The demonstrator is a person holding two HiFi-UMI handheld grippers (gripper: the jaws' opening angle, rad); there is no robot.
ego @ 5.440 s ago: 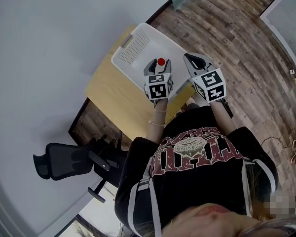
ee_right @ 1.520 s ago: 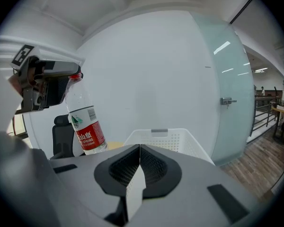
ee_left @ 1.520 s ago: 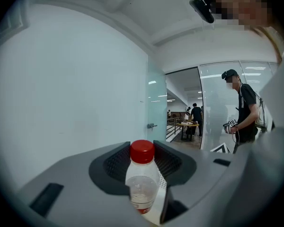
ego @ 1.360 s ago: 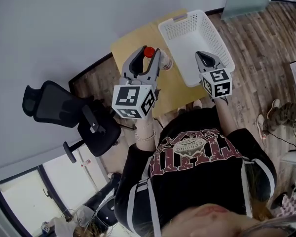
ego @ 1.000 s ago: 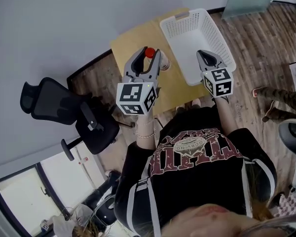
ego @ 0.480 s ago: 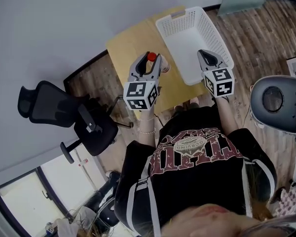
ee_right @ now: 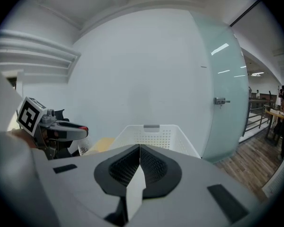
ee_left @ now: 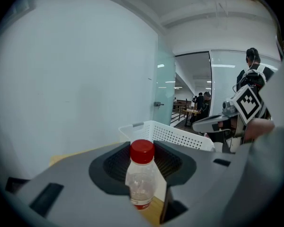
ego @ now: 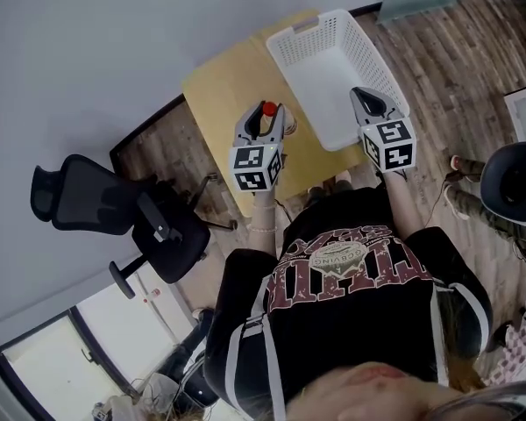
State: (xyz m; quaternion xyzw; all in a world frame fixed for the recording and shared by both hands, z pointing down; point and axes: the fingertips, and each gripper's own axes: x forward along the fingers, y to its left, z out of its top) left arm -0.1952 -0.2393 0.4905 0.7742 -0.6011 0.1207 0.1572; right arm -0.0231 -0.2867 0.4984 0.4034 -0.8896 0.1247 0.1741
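Bottle (ee_left: 142, 176) first: it stands upright between the jaws of the left gripper (ego: 263, 117), which are closed on its shoulders just under the red cap (ee_left: 142, 151). The right gripper (ego: 365, 96) hovers beside it, apart from it, with its jaws pressed together and nothing between them.

As things lie, the bottle is gripped and held over the near part of the wooden table (ego: 223, 82), to the left of the white basket (ego: 320, 68) and outside it. No view shows whether its base touches the tabletop. The right gripper sits over the basket's near corner.

The head view gives the layout but shows only the cap peeping out between the left jaws. The left gripper view adds the clear body, a red label low down, the dark pads against both sides, and the right gripper at the right edge. The right gripper view shows its own shut jaws head on, and the left gripper from the side with the clear bottle hanging below it.

Further off, only the head view takes in the black chair (ego: 88, 204) on the wooden floor (ego: 438, 24) to the left. The gripper views show the pale wall (ee_right: 146, 70), a glass door (ee_right: 222, 89), and people (ee_left: 202, 103) far down the room.
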